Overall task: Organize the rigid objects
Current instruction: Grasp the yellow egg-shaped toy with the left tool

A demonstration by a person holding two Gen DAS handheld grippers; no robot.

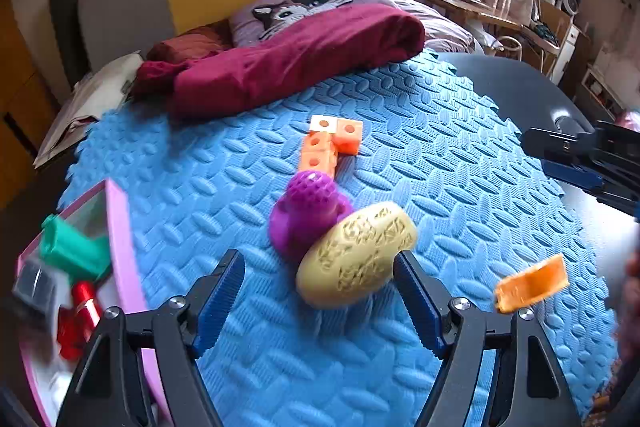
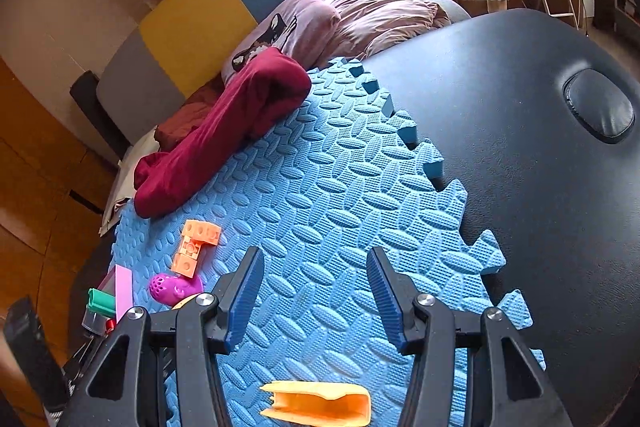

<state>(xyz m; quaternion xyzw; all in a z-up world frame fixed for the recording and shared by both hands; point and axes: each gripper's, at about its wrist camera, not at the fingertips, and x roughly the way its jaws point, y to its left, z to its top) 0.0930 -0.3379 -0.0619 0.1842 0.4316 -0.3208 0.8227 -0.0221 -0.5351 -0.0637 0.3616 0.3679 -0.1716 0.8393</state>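
My left gripper [image 1: 318, 257] hangs open over the blue foam mat [image 1: 400, 115]. A cream oval piece with carved patterns [image 1: 356, 255] lies between its jaws, close to the right finger and well apart from the left one. Leaning against it from behind is a purple perforated toy [image 1: 308, 211], and past that lies an orange block assembly [image 1: 328, 143]. My right gripper [image 2: 315, 259] is open over bare mat with nothing between its fingers. An orange open-ended piece [image 2: 320, 405] lies on the mat beneath it.
A pink box [image 1: 120, 227] at the mat's left edge holds a green piece [image 1: 76, 251] and a red item [image 1: 80, 311]. A maroon cloth [image 1: 288, 59] lies along the far edge. The dark padded table [image 2: 520, 147] extends right of the mat.
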